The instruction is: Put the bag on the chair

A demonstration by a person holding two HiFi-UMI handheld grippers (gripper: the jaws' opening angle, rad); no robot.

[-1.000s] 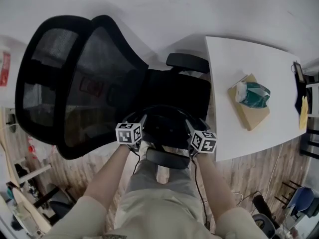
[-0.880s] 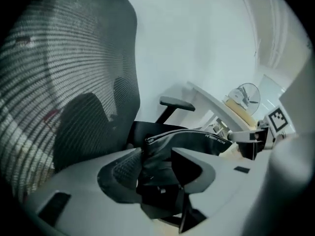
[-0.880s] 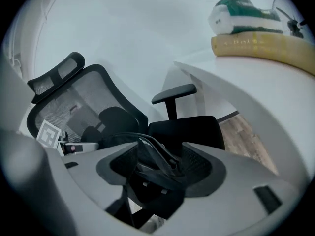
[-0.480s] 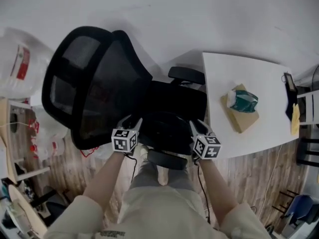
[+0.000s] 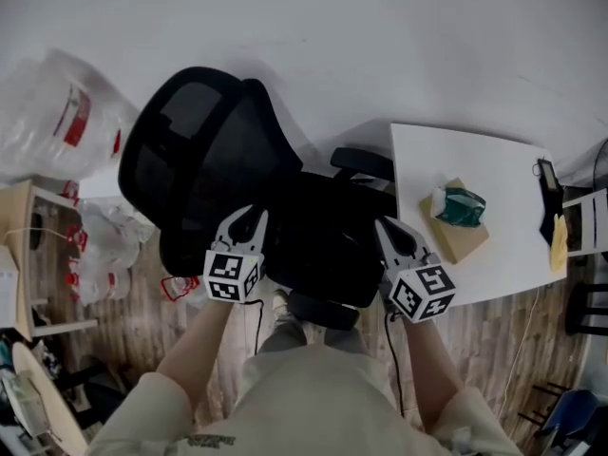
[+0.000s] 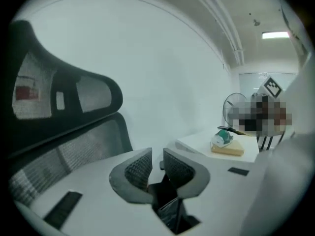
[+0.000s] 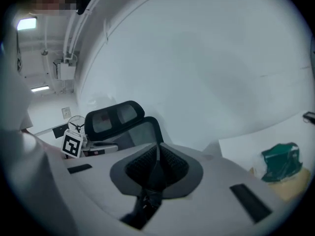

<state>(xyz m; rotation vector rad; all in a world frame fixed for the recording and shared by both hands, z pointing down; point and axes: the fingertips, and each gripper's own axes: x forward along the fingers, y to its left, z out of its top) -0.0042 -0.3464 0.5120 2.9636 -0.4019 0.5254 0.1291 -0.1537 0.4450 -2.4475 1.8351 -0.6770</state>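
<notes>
A black office chair (image 5: 204, 174) with a mesh back stands by the wall. On its seat lies a black bag (image 5: 328, 255), hard to tell apart from the dark seat. My left gripper (image 5: 255, 215) hovers over the bag's left side; its jaws are closing, with a narrow gap and nothing between them. My right gripper (image 5: 385, 224) hangs over the bag's right side, jaws closing until the pads meet, holding nothing. In the left gripper view my left gripper (image 6: 157, 163) points past the chair's headrest (image 6: 64, 102). The right gripper view shows my right gripper (image 7: 157, 154) facing the chair (image 7: 115, 117).
A white table (image 5: 475, 160) stands right of the chair, bearing a tan box with a green pack (image 5: 454, 215). The chair's armrest (image 5: 361, 162) is close to the table edge. Plastic bags (image 5: 57, 112) and a wooden shelf (image 5: 19, 255) crowd the left.
Both grippers have come away from the bag, moved outward and narrowed their jaws. The bag stays on the seat. The view has drawn back, showing more of the left side.
</notes>
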